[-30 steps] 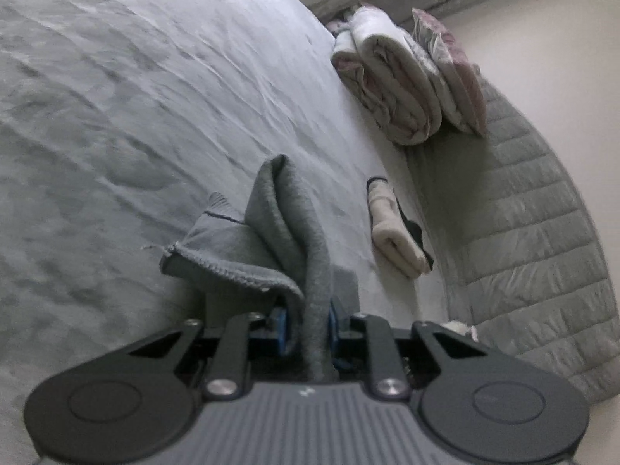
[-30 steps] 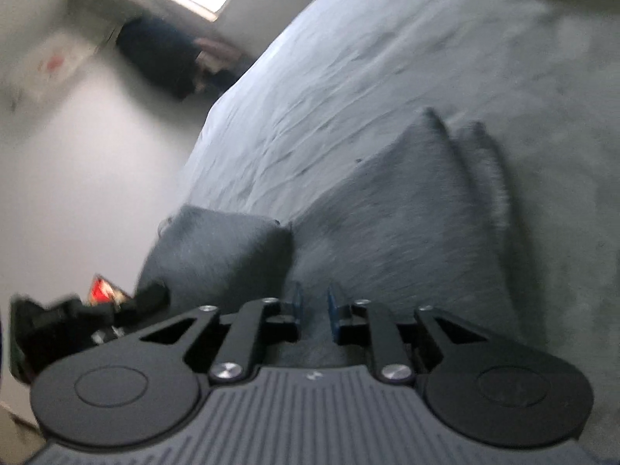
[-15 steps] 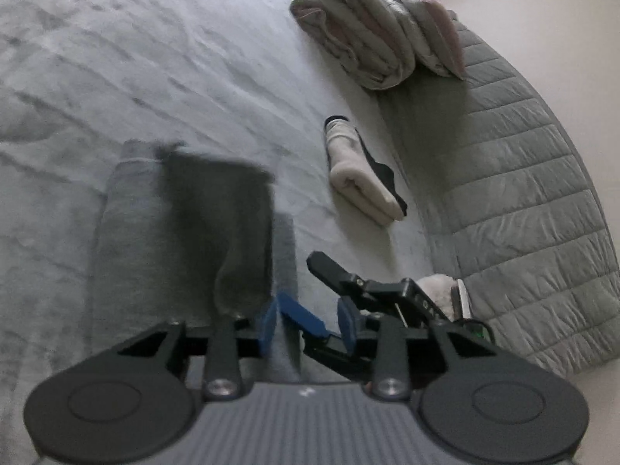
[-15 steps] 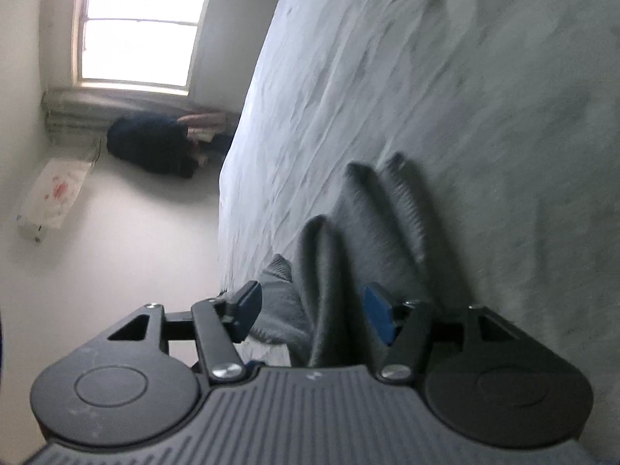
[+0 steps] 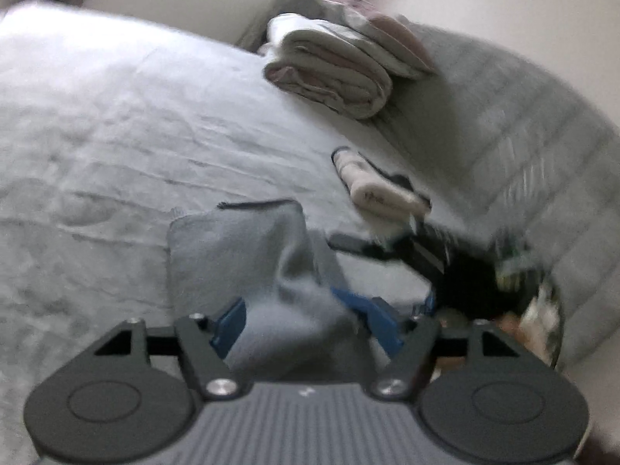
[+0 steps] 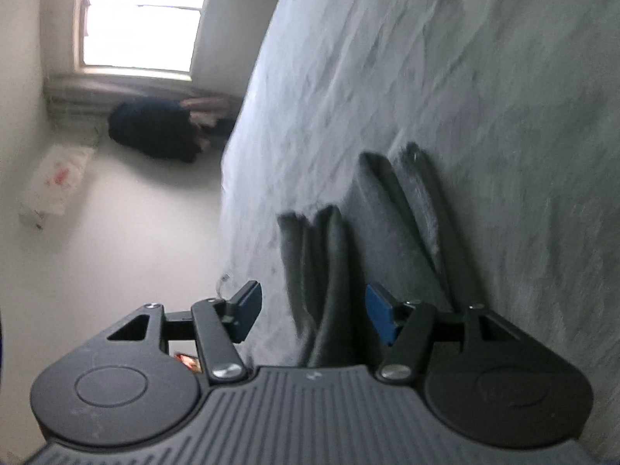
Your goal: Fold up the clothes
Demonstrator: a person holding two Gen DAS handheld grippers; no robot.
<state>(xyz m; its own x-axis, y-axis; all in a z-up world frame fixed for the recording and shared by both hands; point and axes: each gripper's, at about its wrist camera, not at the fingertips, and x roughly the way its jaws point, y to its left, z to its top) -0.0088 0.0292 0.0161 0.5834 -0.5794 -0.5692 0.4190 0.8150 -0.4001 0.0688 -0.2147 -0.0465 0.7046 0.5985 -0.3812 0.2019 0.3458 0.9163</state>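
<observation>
A grey garment (image 5: 240,255) lies folded on the pale grey bed sheet (image 5: 135,135). One end of it bulges up between the blue pads of my left gripper (image 5: 306,325). The jaws are opening and the pads no longer pinch the cloth. In the right wrist view, dark folds of the same garment (image 6: 325,263) stand between the pads of my right gripper (image 6: 314,314). That gripper is open, with a gap on both sides of the cloth. Its black frame (image 5: 457,279) shows blurred just right of the garment in the left wrist view.
A rolled quilt and pillows (image 5: 333,73) lie at the head of the bed against a grey quilted headboard (image 5: 523,147). A small folded white item (image 5: 379,190) sits beyond the garment. Off the bed's edge are a window (image 6: 143,11), a dark bundle (image 6: 155,131) and a white bag (image 6: 58,178).
Both grippers were shut on the lifted garment and have since let go, their jaws spreading wide. The garment now lies folded on the bed. Both views have rolled, and the left one has shifted.
</observation>
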